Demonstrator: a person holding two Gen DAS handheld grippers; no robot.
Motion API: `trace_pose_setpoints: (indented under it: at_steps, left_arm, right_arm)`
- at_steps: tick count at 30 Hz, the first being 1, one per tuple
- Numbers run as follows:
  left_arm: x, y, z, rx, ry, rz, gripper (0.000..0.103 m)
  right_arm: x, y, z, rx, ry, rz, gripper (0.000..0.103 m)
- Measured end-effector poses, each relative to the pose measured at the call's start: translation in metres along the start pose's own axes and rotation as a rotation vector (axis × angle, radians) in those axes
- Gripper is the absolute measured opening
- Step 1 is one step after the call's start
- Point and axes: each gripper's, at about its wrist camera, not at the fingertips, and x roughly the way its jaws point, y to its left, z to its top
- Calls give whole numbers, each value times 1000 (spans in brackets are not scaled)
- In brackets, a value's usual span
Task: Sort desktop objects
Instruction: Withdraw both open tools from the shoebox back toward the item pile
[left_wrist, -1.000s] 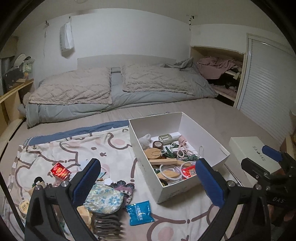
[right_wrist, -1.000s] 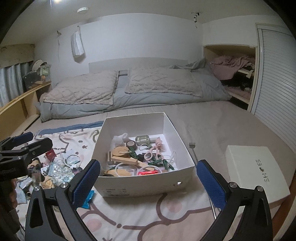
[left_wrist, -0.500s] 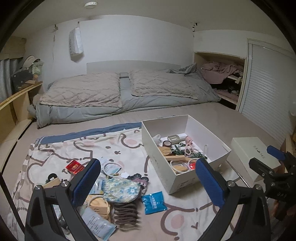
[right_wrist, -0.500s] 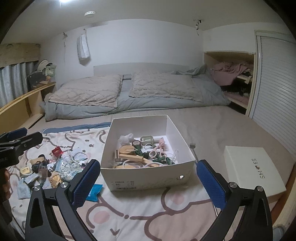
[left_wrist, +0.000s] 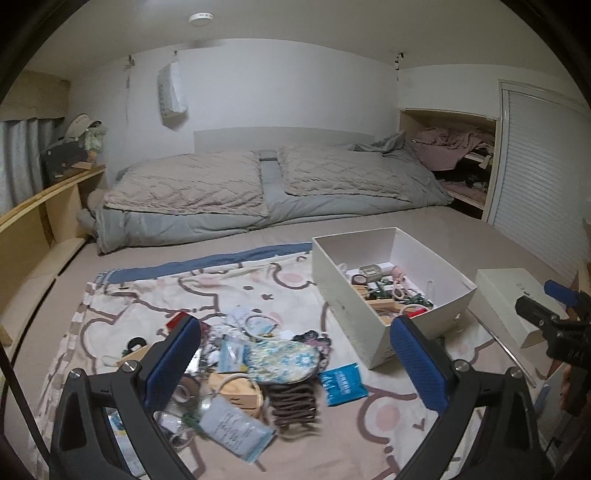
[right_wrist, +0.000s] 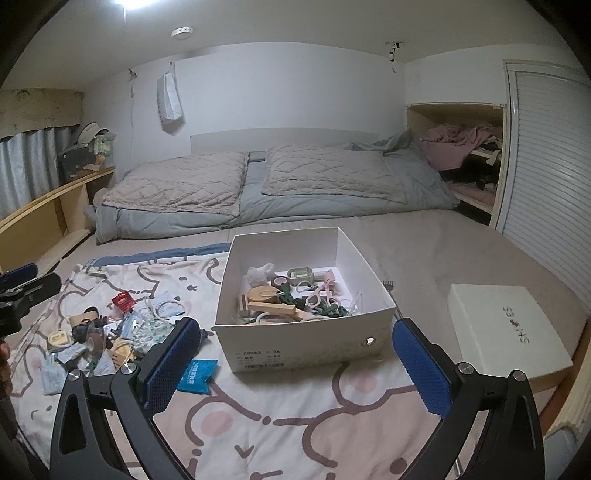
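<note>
Clutter (left_wrist: 236, 365) lies just ahead of the left gripper (left_wrist: 295, 363), released and empty; shoebox (right_wrist: 303, 332) ahead of the right gripper (right_wrist: 295, 363), likewise released.

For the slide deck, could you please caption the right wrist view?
Open right gripper faces a white shoebox of sorted items, loose clutter left, box lid right.

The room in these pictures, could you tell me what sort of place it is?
Most likely a bedroom: a wide bed with two quilted pillows, and a wall niche of crumpled clothes.
</note>
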Motion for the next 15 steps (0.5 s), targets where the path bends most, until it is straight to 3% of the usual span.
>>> trace_pose_setpoints:
  at_steps: [15]
  left_arm:
    - [-23, 52, -25, -70, -11, 77, 103]
  right_arm:
    - [-3, 32, -9, -37, -8, 35, 103]
